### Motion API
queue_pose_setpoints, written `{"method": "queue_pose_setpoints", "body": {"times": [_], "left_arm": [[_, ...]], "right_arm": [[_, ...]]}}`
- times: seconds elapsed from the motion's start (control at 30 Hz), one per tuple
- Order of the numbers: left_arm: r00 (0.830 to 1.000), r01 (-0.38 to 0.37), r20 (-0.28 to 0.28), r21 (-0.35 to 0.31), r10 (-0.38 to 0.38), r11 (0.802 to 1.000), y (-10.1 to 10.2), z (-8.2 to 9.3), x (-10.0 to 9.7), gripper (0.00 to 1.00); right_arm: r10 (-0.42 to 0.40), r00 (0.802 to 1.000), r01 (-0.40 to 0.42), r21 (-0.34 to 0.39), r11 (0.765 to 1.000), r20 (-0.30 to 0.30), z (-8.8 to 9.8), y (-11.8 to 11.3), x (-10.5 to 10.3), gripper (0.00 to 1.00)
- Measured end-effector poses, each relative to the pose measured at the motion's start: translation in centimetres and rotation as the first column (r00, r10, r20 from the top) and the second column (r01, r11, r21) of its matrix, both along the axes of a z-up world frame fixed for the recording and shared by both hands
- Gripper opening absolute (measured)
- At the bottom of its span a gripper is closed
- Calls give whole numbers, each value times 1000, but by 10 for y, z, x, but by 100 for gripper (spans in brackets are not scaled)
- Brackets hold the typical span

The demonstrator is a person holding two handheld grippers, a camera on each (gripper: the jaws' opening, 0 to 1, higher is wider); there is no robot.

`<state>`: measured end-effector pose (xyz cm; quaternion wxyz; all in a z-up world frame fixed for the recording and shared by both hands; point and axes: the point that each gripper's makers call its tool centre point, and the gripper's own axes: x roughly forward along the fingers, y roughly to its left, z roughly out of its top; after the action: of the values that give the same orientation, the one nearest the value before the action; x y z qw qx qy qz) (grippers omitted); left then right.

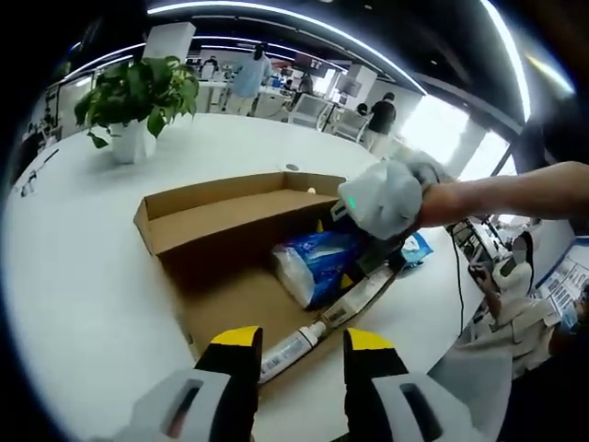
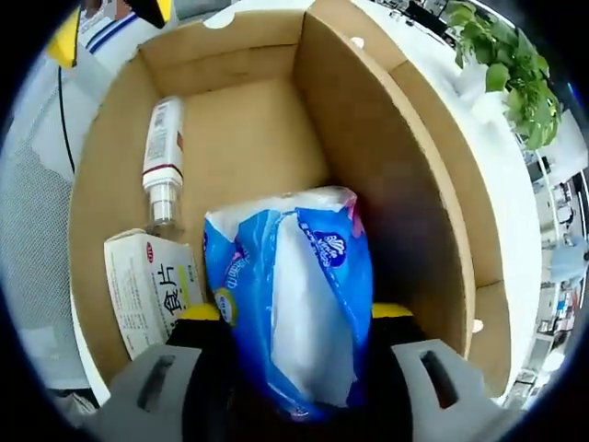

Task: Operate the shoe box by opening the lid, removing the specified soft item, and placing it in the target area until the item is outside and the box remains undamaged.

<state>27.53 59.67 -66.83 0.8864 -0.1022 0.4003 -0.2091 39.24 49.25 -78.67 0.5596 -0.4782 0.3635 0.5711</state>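
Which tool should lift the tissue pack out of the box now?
Right. The right tool already straddles the blue tissue pack inside the cardboard box; the left tool hangs open outside the box's near edge.

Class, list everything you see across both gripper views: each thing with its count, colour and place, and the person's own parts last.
Box: one, brown cardboard, open on the table.
Tissue pack: one, blue and white, inside the box, between the right gripper's jaws.
Tube: one, white with a red band, lying on the box floor.
Carton: one, white with printed characters, on the box floor beside the tissue pack.
Plant: one, green in a white pot, on the table beyond the box.
Table: one, white, under the box.
People: several, far background, too small to detail.
Left gripper: yellow tips, open, near the box's edge.
Right gripper: yellow tips, around the tissue pack.
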Motion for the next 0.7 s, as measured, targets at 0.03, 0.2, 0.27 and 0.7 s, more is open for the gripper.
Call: {"method": "queue_pose_setpoints", "body": {"times": [0.03, 0.2, 0.27, 0.7], "left_arm": [[1000, 0, -1, 4, 0, 1000, 1, -1, -1, 35], [1000, -5, 1, 9, 5, 1000, 6, 1, -2, 35], [1000, -8, 2, 9, 8, 1000, 7, 2, -2, 35], [999, -32, 23, -1, 32, 999, 13, 14, -7, 35]], "right_arm": [[-6, 1000, 6, 6, 1000, 2, 3, 1, 0, 39], [-58, 995, 63, 67, 996, -77, 13, 12, -15, 27], [-22, 999, 24, 45, 999, -48, 11, 9, -17, 27], [-30, 1000, 30, 53, 998, 3, 28, 4, -15, 26]]}}
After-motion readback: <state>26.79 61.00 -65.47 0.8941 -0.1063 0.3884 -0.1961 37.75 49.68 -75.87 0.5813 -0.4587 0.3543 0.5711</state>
